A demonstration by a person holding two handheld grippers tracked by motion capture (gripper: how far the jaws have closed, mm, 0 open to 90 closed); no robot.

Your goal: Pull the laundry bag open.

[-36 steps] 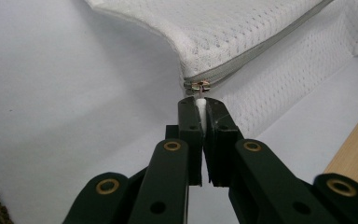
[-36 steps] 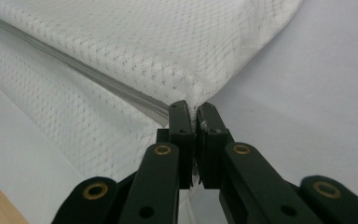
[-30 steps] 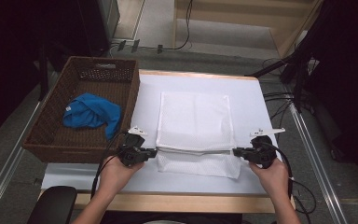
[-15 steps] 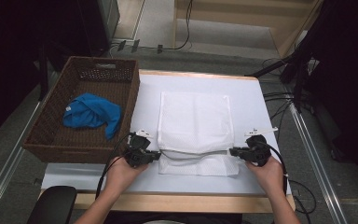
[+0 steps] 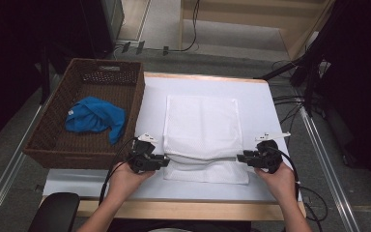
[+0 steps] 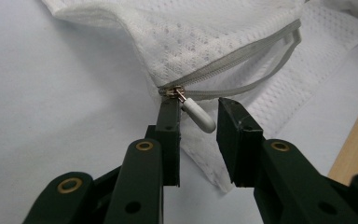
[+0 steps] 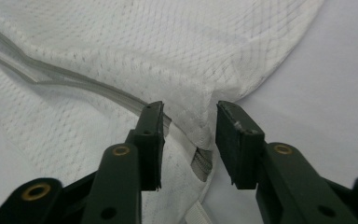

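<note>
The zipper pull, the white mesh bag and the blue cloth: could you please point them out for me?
zipper pull (image 6: 199, 116), left gripper view, on its grey tab.
white mesh bag (image 5: 200, 121), high view, mid-panel.
blue cloth (image 5: 94, 116), high view, on its bunched middle.

Worktop (image 5: 265, 111): pale blue-white sheet over a light wooden board, wood edge exposed along the near and far sides. White mesh zip bag (image 5: 200, 125) lies flat at centre, zip end toward the near edge, near portion slightly rumpled. Brown wicker basket (image 5: 53, 145) sits on the left, overhanging the worktop's left edge, its right wall near the bag.
</note>
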